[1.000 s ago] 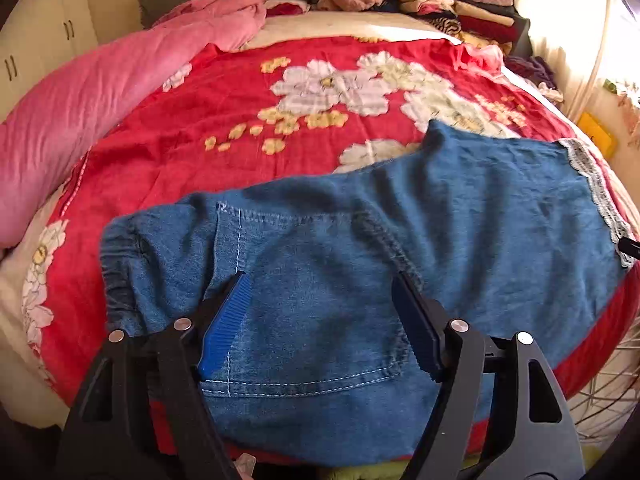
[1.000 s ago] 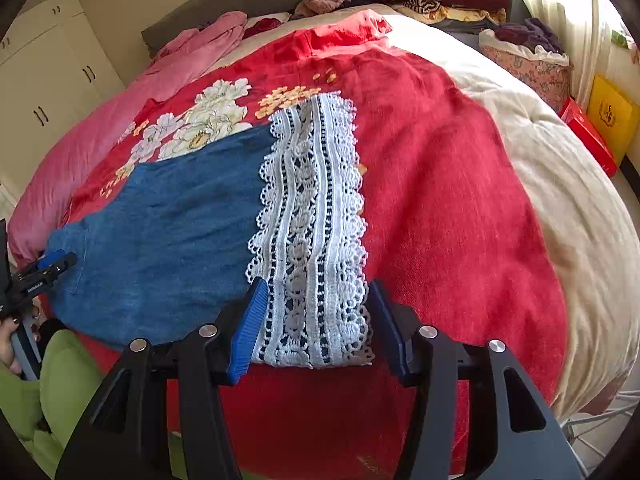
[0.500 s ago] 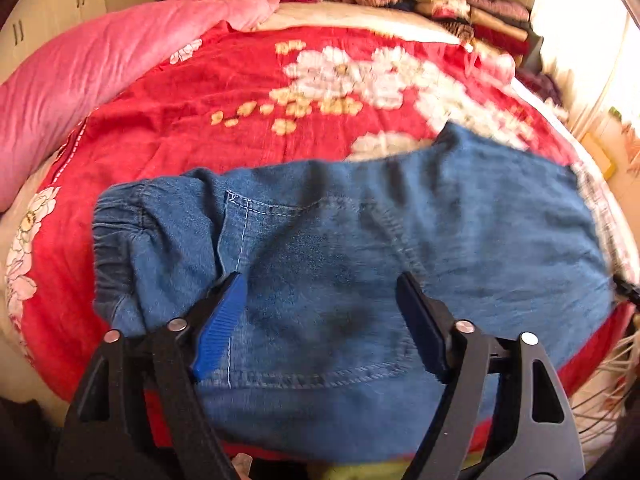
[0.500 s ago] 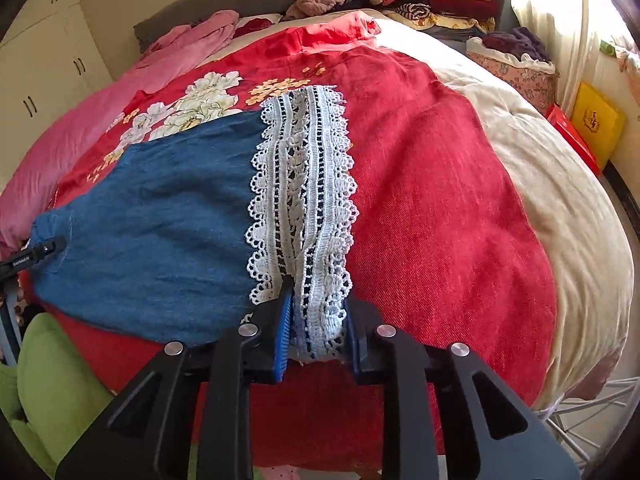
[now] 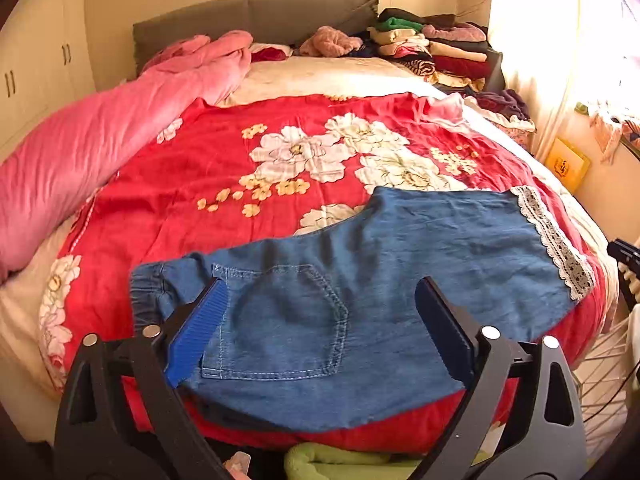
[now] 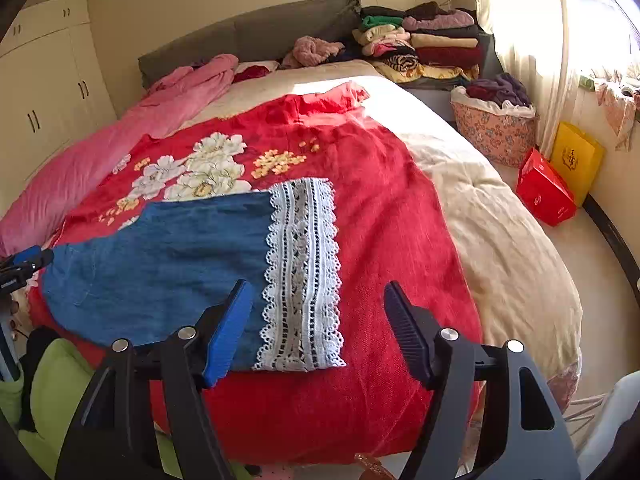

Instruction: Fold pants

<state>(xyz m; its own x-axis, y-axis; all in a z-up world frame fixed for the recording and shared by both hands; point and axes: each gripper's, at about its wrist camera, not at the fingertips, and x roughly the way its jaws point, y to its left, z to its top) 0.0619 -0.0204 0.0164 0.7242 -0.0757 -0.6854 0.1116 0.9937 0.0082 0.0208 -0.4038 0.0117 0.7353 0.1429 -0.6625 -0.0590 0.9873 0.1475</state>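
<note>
Two grippers are hovering over the work, and you are holding both with fingers spread apart, gripping nothing. The pants (image 5: 400, 280) are lying flat on the red floral blanket (image 5: 240, 168) covering the bed, legs seemingly stacked one over the other. The back pocket (image 5: 280, 320) is sitting between the fingers of your left gripper (image 5: 320, 332); the lace hem (image 6: 304, 276) is lying between those of your right gripper (image 6: 316, 328). Judging by this, the crosswise folds are remaining.

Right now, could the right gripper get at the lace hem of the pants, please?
Probably yes: the right gripper is open, the lace hem lies flat between its fingers' line, and nothing covers it.
</note>
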